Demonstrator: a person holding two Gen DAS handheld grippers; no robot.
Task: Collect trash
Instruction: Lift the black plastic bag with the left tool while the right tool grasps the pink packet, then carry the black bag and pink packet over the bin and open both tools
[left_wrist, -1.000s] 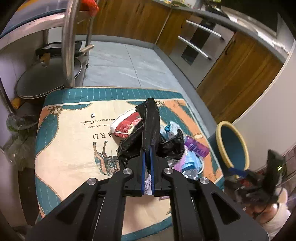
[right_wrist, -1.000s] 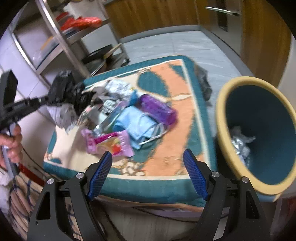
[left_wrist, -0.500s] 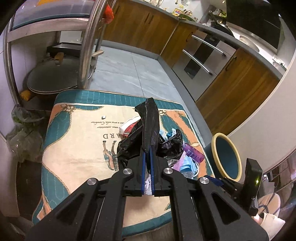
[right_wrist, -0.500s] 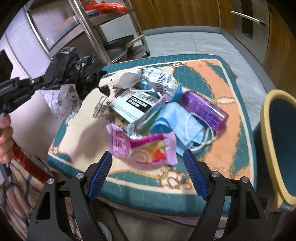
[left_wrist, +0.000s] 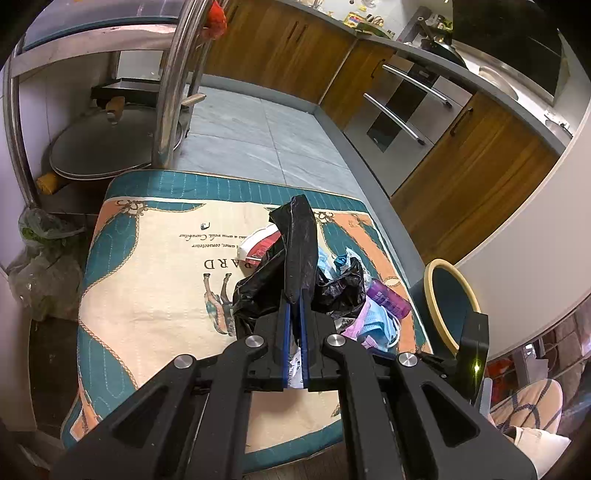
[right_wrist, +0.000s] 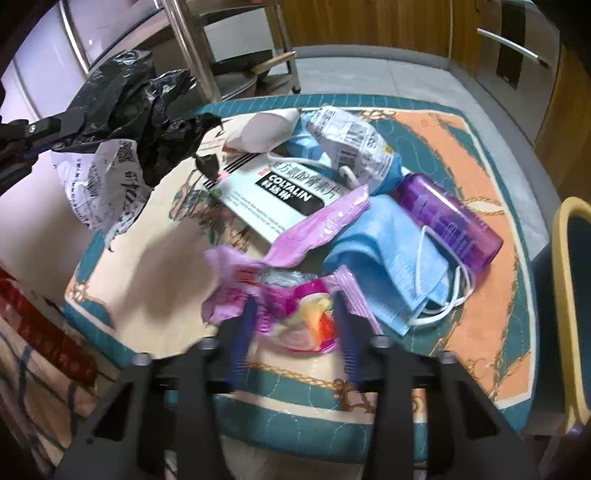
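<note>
My left gripper (left_wrist: 294, 301) is shut on a black plastic bag (left_wrist: 299, 251) and holds it above the mat; the bag also shows in the right wrist view (right_wrist: 125, 107) with a crumpled white printed paper (right_wrist: 99, 184) under it. My right gripper (right_wrist: 295, 310) is open, its fingers on either side of a pink snack wrapper (right_wrist: 295, 314) on the mat. Behind it lie a blue face mask (right_wrist: 391, 254), a purple bottle (right_wrist: 447, 218), a Coltalin box (right_wrist: 280, 195) and a white wrapper (right_wrist: 351, 140).
The trash lies on a teal, orange and cream mat (left_wrist: 147, 295). A blue bin with a yellow rim (left_wrist: 448, 299) stands at the mat's right edge, also in the right wrist view (right_wrist: 569, 295). A steel rack (left_wrist: 173, 85) with pan lids stands at the back left.
My left gripper has risen with the black bag. My right gripper has turned left from the bin, moved down to the pink wrapper and narrowed around it.
</note>
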